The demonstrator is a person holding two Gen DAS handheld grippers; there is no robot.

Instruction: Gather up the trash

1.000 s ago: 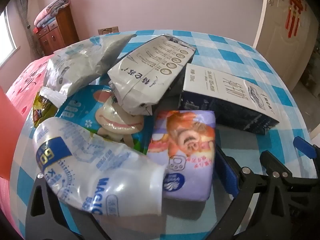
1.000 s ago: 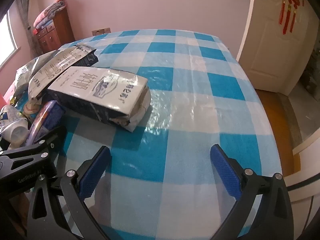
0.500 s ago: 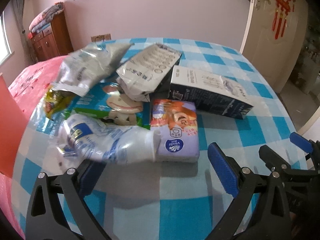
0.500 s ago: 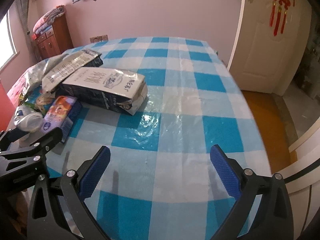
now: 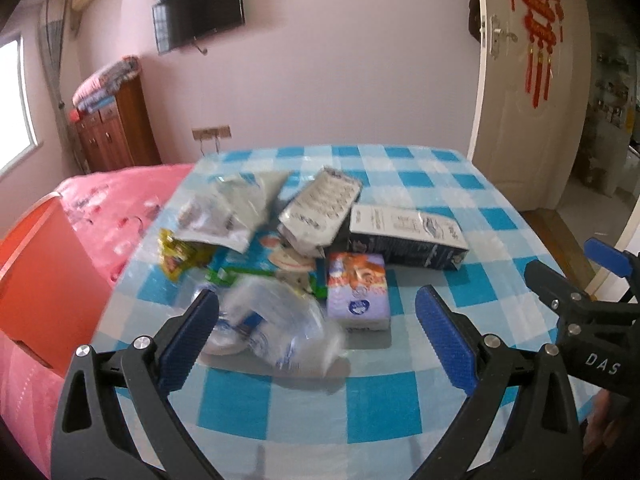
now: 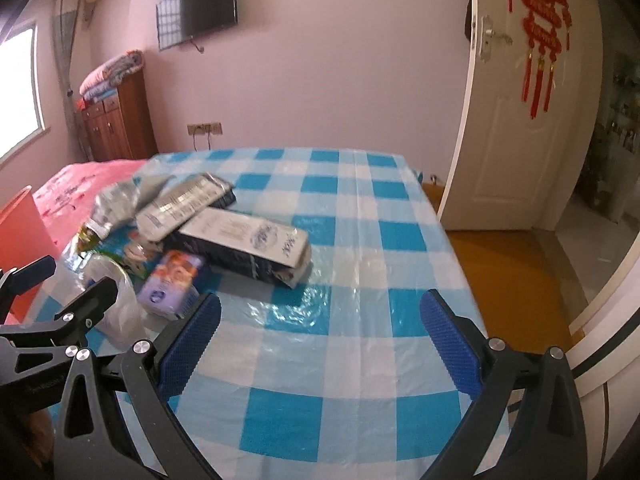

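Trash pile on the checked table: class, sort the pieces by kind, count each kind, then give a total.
Dark blue cartons: 2
Tissue packs: 1
Clear crumpled plastic bags: 1
Silver foil bags: 1
Yellow snack wrappers: 1
Flat blue cartoon packs: 1
Total: 7, as far as the blurred pile shows.

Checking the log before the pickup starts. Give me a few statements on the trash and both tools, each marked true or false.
1. Both the left tool and the right tool are open and hold nothing. True.
2. The purple tissue pack lies on the red bedspread. False: it lies on the blue checked tablecloth.
3. The dark carton stands upright. False: it lies on its side.
4. The clear plastic bag is the trash nearest the left tool. True.
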